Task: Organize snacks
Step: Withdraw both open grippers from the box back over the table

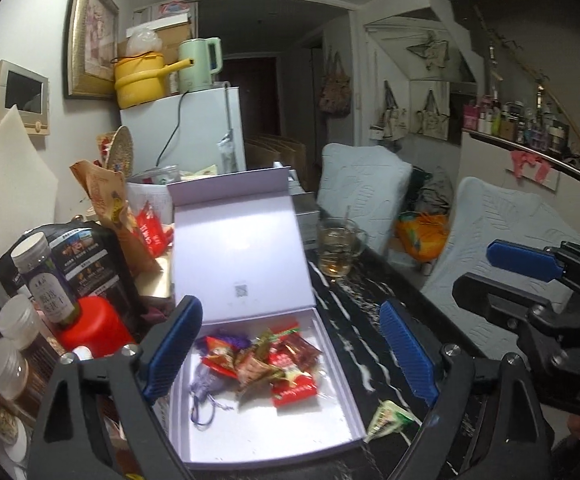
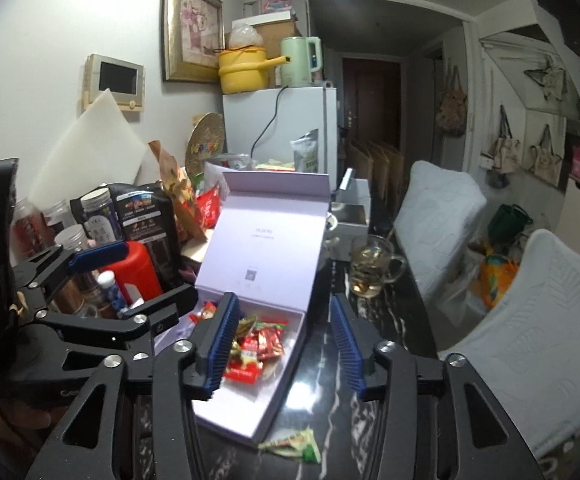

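Note:
A pale lilac gift box (image 1: 249,436) (image 2: 245,412) lies open on the dark marble table, its lid (image 1: 237,248) (image 2: 265,240) standing up behind. Inside sit several wrapped snacks (image 1: 273,364) (image 2: 255,350), mostly red, plus a purple pouch (image 1: 205,384). One green-and-white snack packet (image 1: 388,420) (image 2: 296,446) lies on the table just right of the box. My left gripper (image 1: 290,352) hovers open over the box with nothing between its fingers. My right gripper (image 2: 283,344) is open too, above the box's right edge, and shows at the right of the left wrist view (image 1: 530,264).
Jars, a red canister (image 1: 93,328) (image 2: 137,268) and snack bags (image 1: 85,256) crowd the table's left side. A glass mug of tea (image 1: 336,246) (image 2: 372,266) stands behind the box to the right. Two white chairs (image 1: 364,188) (image 2: 530,320) line the table's right edge.

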{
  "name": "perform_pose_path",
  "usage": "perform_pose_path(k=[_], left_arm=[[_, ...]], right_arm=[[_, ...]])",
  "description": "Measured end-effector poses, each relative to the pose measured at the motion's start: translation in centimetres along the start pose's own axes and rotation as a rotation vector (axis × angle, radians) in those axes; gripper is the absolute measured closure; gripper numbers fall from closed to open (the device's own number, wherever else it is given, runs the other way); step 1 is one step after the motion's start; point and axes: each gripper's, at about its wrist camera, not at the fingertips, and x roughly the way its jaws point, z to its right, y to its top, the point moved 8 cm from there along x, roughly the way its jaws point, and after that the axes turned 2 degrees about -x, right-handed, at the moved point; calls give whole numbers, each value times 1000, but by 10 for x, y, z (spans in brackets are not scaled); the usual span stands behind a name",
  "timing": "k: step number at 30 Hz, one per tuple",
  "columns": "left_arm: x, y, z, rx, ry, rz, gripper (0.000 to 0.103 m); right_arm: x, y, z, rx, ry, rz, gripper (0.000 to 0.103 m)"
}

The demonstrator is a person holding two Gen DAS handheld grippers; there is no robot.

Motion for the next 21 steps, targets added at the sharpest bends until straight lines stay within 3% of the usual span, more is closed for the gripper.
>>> perform_pose_path(k=[9, 21], left_arm=[[-16, -25, 36, 24, -99, -11, 11], [-6, -77, 76, 22, -166, -111, 11]], right_arm=[[-44, -30, 7, 10, -47, 24, 36], [-68, -85, 30, 68, -82, -11, 36]])
